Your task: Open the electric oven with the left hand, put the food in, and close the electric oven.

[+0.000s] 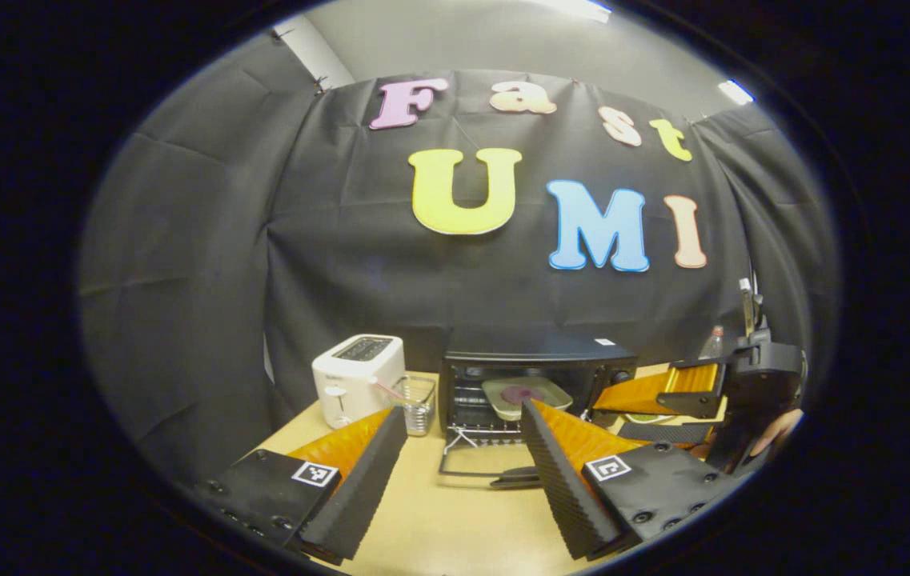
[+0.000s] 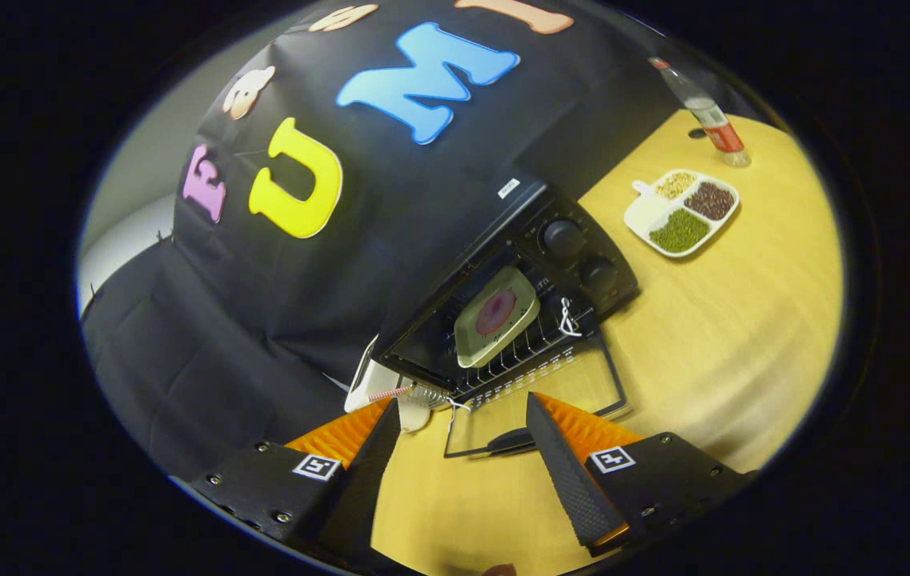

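The black electric oven [image 1: 535, 352] [image 2: 575, 240] stands at the back of the wooden table with its glass door [image 1: 475, 464] [image 2: 535, 404] folded down flat. On its rack lies a pale plate [image 1: 527, 396] [image 2: 496, 314] with a round reddish piece of food. My left gripper [image 1: 463, 436] is open and hovers in front of the door, empty. My right gripper [image 2: 463, 424] is open too, tilted and just short of the door handle [image 2: 512, 441], holding nothing. In the left gripper view the right gripper [image 1: 683, 400] is to the right of the oven.
A white toaster [image 1: 357, 378] and a clear glass holder [image 1: 416, 400] stand left of the oven. A divided dish of beans [image 2: 683, 210] and a bottle [image 2: 703, 108] sit on the table [image 2: 743, 320] to its right. Black cloth walls close the back.
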Tool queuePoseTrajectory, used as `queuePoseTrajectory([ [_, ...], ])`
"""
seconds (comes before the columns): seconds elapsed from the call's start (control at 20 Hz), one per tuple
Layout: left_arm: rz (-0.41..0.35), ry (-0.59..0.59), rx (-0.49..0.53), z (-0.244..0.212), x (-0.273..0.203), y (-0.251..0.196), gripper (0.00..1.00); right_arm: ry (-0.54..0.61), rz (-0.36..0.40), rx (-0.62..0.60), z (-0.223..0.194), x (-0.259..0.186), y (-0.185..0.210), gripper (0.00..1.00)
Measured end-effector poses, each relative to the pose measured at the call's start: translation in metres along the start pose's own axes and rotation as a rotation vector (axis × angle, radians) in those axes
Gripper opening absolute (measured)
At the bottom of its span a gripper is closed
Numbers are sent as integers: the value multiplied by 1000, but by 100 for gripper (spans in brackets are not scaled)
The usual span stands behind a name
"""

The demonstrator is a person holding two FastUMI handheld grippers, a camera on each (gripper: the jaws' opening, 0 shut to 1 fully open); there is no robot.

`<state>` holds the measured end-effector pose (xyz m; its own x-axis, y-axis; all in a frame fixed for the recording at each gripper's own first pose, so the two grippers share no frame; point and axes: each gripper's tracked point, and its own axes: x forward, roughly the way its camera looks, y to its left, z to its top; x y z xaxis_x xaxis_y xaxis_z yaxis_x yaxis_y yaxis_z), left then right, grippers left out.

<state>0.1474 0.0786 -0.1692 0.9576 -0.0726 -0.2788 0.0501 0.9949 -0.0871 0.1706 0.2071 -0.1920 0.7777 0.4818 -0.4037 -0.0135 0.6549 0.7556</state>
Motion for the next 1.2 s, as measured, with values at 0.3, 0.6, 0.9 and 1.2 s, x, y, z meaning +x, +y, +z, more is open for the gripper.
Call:
queuePoseTrajectory([
  [0.3, -51, 74, -32, -31, 6, -27, 96, -35, -101, -236, 10, -55, -44, 97],
  [0.6, -95, 189, -11, -81, 26, -47, 97, -113, -225, -490, 30, -100, -72, 98],
  [0.9, -150, 316, -13, -137, 52, -63, 92, -125, -328, -644, 25, -125, -90, 98],
  [1.2, -155, 460, -18, -192, 79, -75, 97, -96, -402, -707, 18, -133, -104, 98],
])
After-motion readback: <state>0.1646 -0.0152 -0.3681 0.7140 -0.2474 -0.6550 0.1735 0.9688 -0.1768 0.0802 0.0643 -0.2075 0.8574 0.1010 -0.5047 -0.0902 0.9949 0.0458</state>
